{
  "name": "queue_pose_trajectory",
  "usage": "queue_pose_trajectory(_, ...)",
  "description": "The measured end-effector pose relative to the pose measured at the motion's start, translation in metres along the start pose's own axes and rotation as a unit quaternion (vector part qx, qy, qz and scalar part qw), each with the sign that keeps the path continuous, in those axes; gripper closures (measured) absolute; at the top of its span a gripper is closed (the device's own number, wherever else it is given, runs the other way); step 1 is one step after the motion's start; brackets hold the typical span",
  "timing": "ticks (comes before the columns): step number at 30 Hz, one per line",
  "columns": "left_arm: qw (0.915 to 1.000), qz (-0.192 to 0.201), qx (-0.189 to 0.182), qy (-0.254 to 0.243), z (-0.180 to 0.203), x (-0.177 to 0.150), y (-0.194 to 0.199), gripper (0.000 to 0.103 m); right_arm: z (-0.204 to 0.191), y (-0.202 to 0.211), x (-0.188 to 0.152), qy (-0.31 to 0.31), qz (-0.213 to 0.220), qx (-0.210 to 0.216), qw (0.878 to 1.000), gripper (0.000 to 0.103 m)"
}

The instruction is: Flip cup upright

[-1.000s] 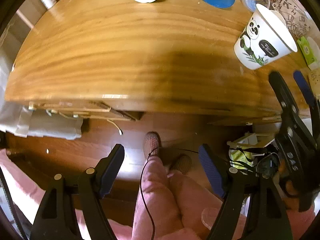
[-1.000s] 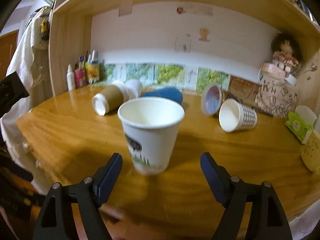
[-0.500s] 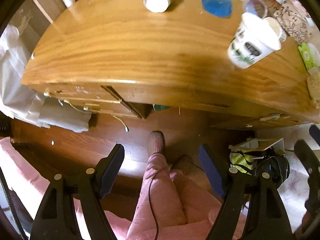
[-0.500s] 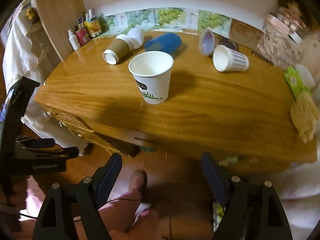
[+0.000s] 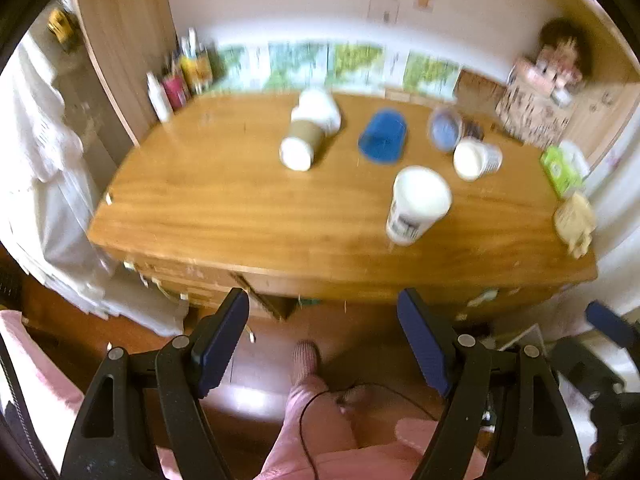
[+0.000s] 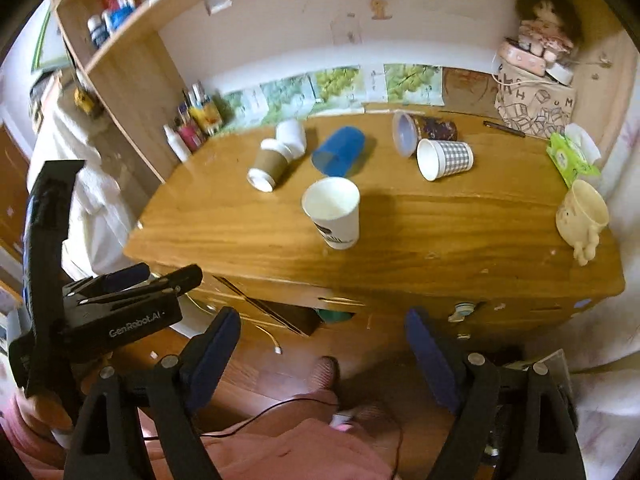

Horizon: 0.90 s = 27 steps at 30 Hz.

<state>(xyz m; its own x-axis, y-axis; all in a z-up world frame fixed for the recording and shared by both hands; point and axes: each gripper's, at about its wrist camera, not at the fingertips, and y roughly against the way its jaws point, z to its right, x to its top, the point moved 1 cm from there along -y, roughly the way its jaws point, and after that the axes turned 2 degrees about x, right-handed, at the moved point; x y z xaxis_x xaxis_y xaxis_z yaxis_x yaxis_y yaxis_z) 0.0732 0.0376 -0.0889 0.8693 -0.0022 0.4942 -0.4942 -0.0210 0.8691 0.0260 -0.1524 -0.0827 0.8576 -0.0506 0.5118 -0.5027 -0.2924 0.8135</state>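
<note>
A white paper cup with a dark label (image 6: pixel 334 212) stands upright on the wooden desk (image 6: pixel 460 240), mouth up; it also shows in the left wrist view (image 5: pixel 416 204). My right gripper (image 6: pixel 322 350) is open and empty, held well back from the desk above the floor. My left gripper (image 5: pixel 324 338) is open and empty too, also back from the desk; its body shows at the left of the right wrist view (image 6: pixel 120 312).
On their sides behind the cup lie a brown sleeved cup (image 6: pixel 268 166), a blue cup (image 6: pixel 338 152), a checked cup (image 6: pixel 444 158) and a patterned cup (image 6: pixel 424 132). A cream mug (image 6: pixel 582 216) stands at the right edge. Bottles (image 6: pixel 188 136) stand back left. My legs are below.
Both grippers have pulled back and up from the desk; the left view swung from the floor to the whole desk. The white cup stays upright where it stood.
</note>
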Motion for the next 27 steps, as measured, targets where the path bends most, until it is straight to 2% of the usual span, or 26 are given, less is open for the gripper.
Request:
queue_pose_trajectory(2, 0.9995, 0.03, -0.003, 0.004, -0.001, 0.003, 0.02, 0.023, -0.004, 0.011, 0.001, -0.001, 0.017, -0.001, 1.0, 0.018)
queue_pose_trajectory(7, 0.9949, 0.099, 0.019, -0.007, 0.007, 0.0, 0.054, 0.018, -0.017, 0.035, -0.002, 0.019, 0.066, -0.03, 0.997, 0.018)
queue_pose_trajectory(11, 0.9879, 0.153, 0.027, 0.002, 0.006, -0.011, 0.074, 0.017, -0.021, 0.051, -0.01, 0.021, 0.113, -0.052, 0.992, 0.018)
queue_pose_trajectory(16, 0.9791, 0.201, 0.019, 0.02, 0.002, -0.019, 0.087, 0.01, -0.016, 0.064, -0.019, 0.014, 0.156, -0.071, 0.985, 0.018)
queue_pose_trajectory(17, 0.9771, 0.211, 0.02, 0.022, 0.003, -0.021, 0.089, 0.008, -0.015, 0.067, -0.02, 0.013, 0.165, -0.075, 0.983, 0.016)
queue_pose_trajectory(18, 0.9753, 0.218, 0.023, 0.023, 0.003, -0.023, 0.091, 0.004, -0.015, 0.07, -0.022, 0.012, 0.174, -0.077, 0.982, 0.009)
queue_pose_trajectory(20, 0.9719, 0.233, 0.029, 0.018, 0.007, -0.026, 0.095, 0.002, -0.015, 0.073, -0.023, 0.012, 0.184, -0.079, 0.98, 0.0)
queue_pose_trajectory(27, 0.9545, 0.294, 0.05, -0.004, 0.018, -0.033, 0.111, 0.001, -0.011, 0.079, -0.024, 0.002, 0.209, -0.088, 0.974, 0.0)
